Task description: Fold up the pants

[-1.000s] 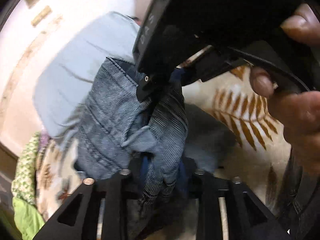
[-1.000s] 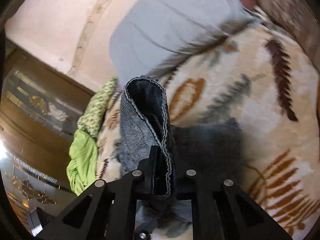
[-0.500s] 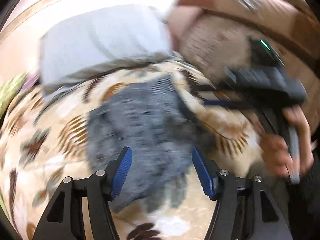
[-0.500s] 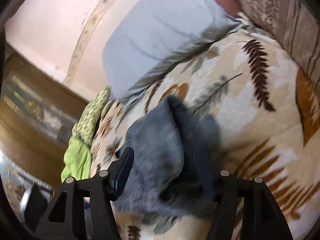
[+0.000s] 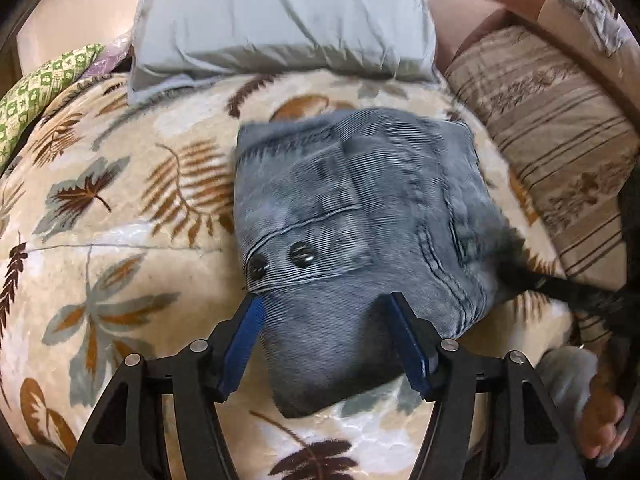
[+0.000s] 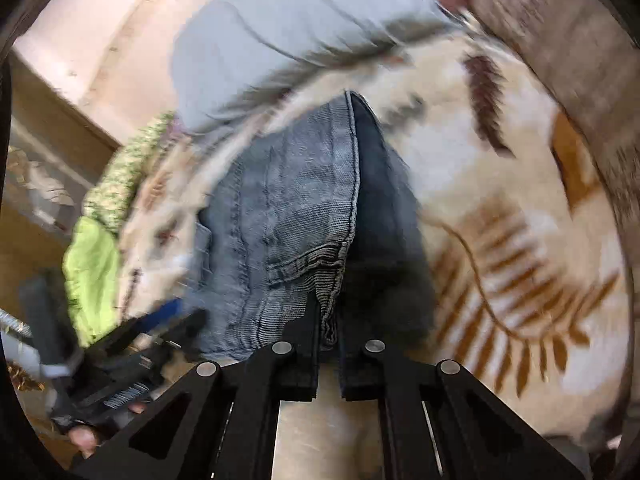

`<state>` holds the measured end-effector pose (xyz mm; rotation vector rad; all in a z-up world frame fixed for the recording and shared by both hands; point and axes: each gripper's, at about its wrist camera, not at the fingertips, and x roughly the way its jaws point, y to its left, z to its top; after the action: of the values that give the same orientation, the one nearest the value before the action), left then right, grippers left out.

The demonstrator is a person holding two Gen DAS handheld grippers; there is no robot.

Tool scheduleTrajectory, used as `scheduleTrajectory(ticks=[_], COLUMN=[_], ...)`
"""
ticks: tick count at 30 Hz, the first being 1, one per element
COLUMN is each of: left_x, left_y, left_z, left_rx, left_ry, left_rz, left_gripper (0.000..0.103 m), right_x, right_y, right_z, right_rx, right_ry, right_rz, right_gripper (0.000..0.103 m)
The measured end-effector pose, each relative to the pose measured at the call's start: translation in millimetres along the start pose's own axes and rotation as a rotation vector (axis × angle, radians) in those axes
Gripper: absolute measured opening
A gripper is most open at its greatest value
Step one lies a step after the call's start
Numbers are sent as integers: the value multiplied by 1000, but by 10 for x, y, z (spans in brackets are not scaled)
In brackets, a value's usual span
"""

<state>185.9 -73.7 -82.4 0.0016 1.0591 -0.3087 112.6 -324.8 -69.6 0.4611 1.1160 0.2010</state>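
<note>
The pants point(image 5: 352, 216) are grey-blue denim, folded into a compact bundle on the leaf-patterned blanket point(image 5: 120, 208), with two dark buttons facing up. My left gripper point(image 5: 326, 320) is open and empty, its blue pads straddling the bundle's near end just above it. In the right wrist view the pants point(image 6: 288, 208) lie close ahead and my right gripper point(image 6: 329, 320) is shut on a ribbed edge of the denim. The left gripper point(image 6: 160, 320) shows blurred at the lower left of that view.
A pale blue pillow point(image 5: 280, 20) lies at the head of the bed behind the pants. A striped brown cushion point(image 5: 560, 152) sits to the right. Green cloth point(image 5: 36, 88) lies at the left edge, also in the right wrist view point(image 6: 92, 264). A wooden cabinet point(image 6: 48, 152) stands beyond.
Both grippers let go of the lifted pants, which dropped folded onto the blanket. The left gripper stays open over the bundle; the right has shut again on the denim edge.
</note>
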Motion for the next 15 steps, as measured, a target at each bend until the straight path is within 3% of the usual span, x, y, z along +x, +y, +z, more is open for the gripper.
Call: scheduleTrajectory(ticks=[2, 5, 7, 9, 12, 15], left_x=[41, -3, -26, -92, -139, -22], left_y=[-30, 2, 101, 251, 517, 763], left_z=[-22, 22, 52, 96, 218, 396], left_rx=[20, 2, -45, -105, -195, -266], left_ry=[9, -2, 4, 0, -29, -8], left_rz=[28, 10, -47, -111, -178, -173], left_gripper=[66, 66, 66, 66, 68, 69], right_x=[273, 170, 27, -168, -316, -239], right_y=[-133, -11, 39, 24, -7, -8], right_z=[-106, -75, -46, 16, 202, 513], right_rx=[39, -31, -47, -22, 11, 11], right_ry=[86, 40, -6, -74, -121, -93], right_rz=[-19, -30, -7, 62, 108, 68], right_gripper=[7, 17, 52, 70, 81, 88])
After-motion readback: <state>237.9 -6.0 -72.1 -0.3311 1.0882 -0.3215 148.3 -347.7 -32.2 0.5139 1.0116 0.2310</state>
